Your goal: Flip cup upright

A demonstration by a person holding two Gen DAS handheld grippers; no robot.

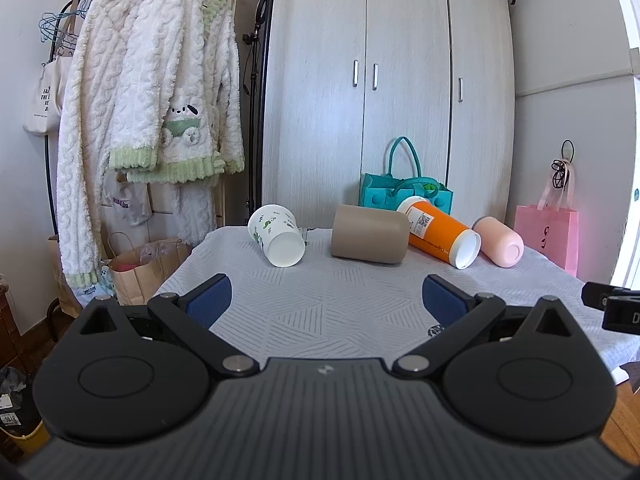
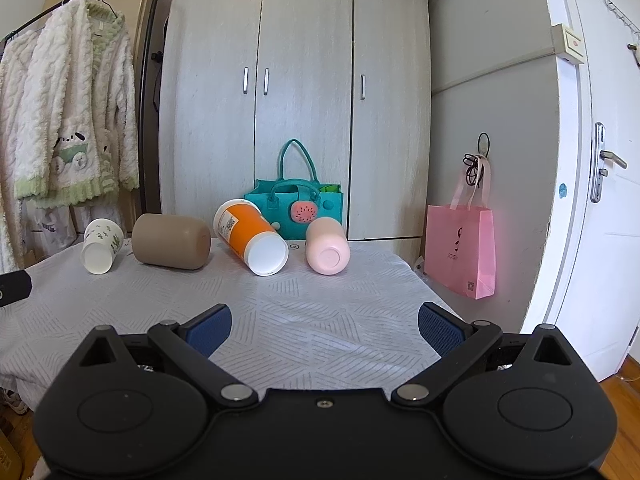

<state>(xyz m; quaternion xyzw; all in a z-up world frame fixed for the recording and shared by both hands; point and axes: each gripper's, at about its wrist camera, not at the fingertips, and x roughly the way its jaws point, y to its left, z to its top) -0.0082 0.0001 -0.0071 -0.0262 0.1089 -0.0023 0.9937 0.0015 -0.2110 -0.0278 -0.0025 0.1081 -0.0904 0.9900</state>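
Four cups are lying on their sides in a row at the far side of the cloth-covered table (image 1: 320,300); leftmost, the white printed cup (image 1: 277,235) is showing its base to the camera; beside it the tan cup (image 1: 370,239) is lying crosswise; the orange cup (image 1: 442,236) is leaning against the tan one, white base forward; the pink cup (image 1: 499,241) is sitting just beside the orange one at the right end; a teal felt bag (image 1: 404,192) is standing behind them; the left gripper (image 1: 328,300) is hovering near the table's front edge, fingers spread wide, holding nothing; the right gripper (image 2: 325,326) is likewise spread and holding nothing, facing the orange and pink cups.
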